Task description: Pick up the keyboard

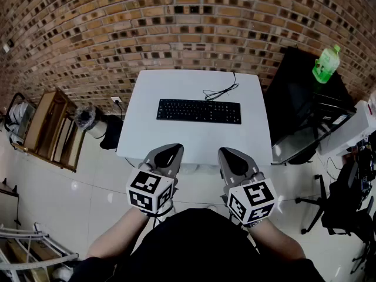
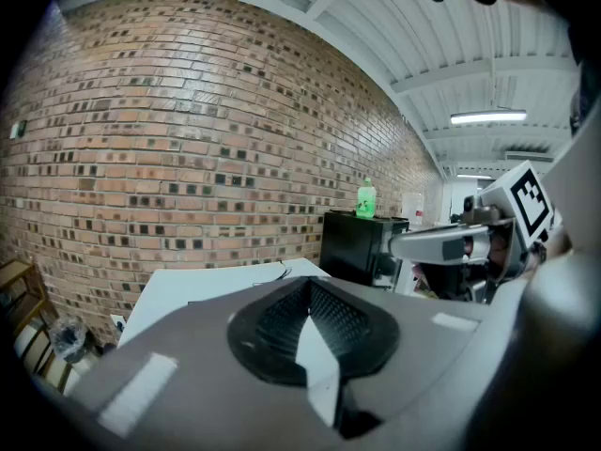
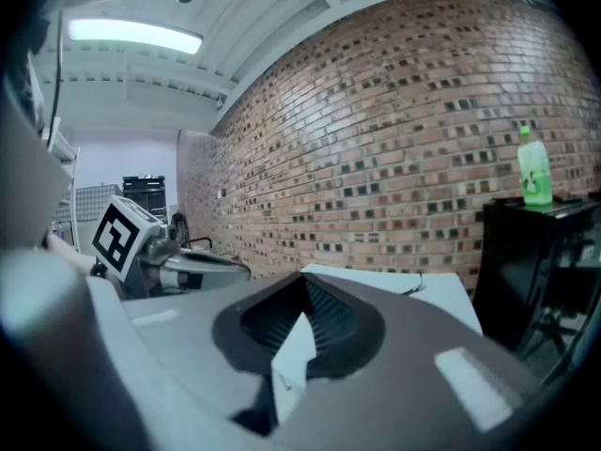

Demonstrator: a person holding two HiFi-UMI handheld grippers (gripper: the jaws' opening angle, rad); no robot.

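A black keyboard (image 1: 198,111) lies across the middle of a small white table (image 1: 176,140), its black cable (image 1: 220,91) curling toward the far edge. My left gripper (image 1: 168,153) hovers at the table's near edge, left of centre, jaws shut with nothing between them. My right gripper (image 1: 231,156) hangs beside it at the near edge, also shut and empty. Both sit well short of the keyboard. In the left gripper view the left gripper (image 2: 308,294) hides the keyboard, with only the table (image 2: 188,285) showing. In the right gripper view the right gripper (image 3: 302,301) shows the table's far corner (image 3: 413,285).
A brick wall (image 1: 188,22) stands behind the table. A black cabinet (image 1: 299,93) with a green bottle (image 1: 326,63) on it is at the right. Wooden shelving (image 1: 50,128) and a bagged bin (image 1: 88,119) are at the left. An office chair (image 1: 343,204) stands far right.
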